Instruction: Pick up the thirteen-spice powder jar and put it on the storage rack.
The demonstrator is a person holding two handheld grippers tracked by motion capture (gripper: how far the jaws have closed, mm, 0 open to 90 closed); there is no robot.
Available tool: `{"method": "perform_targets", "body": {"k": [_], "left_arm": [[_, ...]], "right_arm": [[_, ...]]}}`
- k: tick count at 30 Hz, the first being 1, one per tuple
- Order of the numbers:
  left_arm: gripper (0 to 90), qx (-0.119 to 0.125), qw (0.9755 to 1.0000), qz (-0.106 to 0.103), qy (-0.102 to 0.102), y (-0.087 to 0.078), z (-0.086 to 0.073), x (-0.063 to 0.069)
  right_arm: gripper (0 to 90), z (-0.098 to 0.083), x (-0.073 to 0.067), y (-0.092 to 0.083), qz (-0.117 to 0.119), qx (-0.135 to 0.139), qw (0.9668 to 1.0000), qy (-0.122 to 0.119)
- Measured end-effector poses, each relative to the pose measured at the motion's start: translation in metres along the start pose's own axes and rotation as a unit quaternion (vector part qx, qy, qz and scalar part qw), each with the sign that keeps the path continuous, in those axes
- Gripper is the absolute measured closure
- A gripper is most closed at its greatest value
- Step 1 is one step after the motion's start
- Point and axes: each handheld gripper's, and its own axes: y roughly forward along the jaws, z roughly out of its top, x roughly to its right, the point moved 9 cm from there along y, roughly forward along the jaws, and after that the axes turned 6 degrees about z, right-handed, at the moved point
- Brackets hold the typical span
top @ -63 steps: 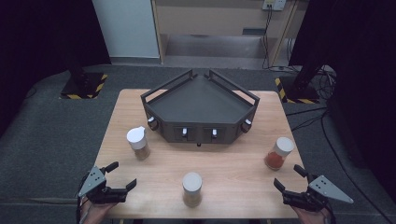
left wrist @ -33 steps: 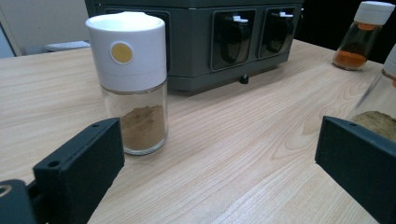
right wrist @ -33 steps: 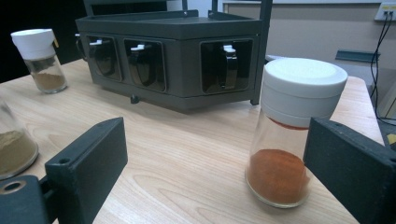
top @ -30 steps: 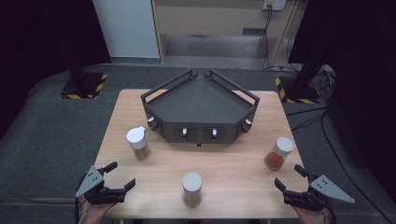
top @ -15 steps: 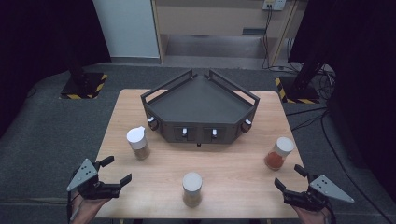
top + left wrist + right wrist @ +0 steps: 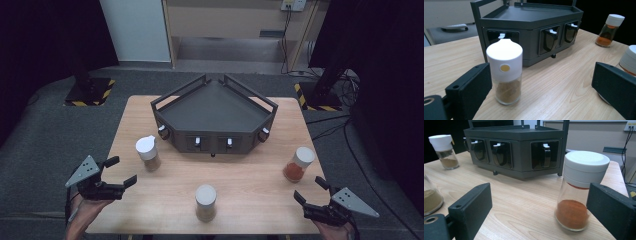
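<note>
Three spice jars stand on the wooden table (image 6: pixel 250 165) in front of a dark grey corner rack (image 6: pixel 215 112). The white-capped jar of tan powder (image 6: pixel 148 153) is at the left, and my left gripper (image 6: pixel 121 170) hangs open just short of it at the table's left edge. In the left gripper view that jar (image 6: pixel 505 71) stands upright just inside the left jaw. The jar of orange powder (image 6: pixel 299 164) is at the right, with my right gripper (image 6: pixel 309 189) open close behind it. The right gripper view shows this jar (image 6: pixel 579 192) beside the right jaw.
A third white-capped jar (image 6: pixel 205 202) stands near the table's front edge, between the two grippers. The rack's front (image 6: pixel 549 37) carries small drawers with white knobs. Dark floor, stands and cables surround the table.
My left gripper has drifted left off the table's corner, then a little forward toward the tan jar. The right gripper and the jars have stayed put.
</note>
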Motion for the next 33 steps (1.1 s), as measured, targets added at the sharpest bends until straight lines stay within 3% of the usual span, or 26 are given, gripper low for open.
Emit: {"method": "perform_targets", "body": {"k": [13,33], "left_arm": [[1.8,-0.018,0.9997,0.014,0.004,0.019,0.019,-0.018],[2.1,-0.045,0.9986,0.027,0.001,0.059,0.023,-0.027]], "right_arm": [[6.4,0.000,0.000,0.000,0.000,0.000,1.0000,0.000],[6.4,0.000,0.001,-0.001,0.000,0.002,1.0000,0.002]]}}
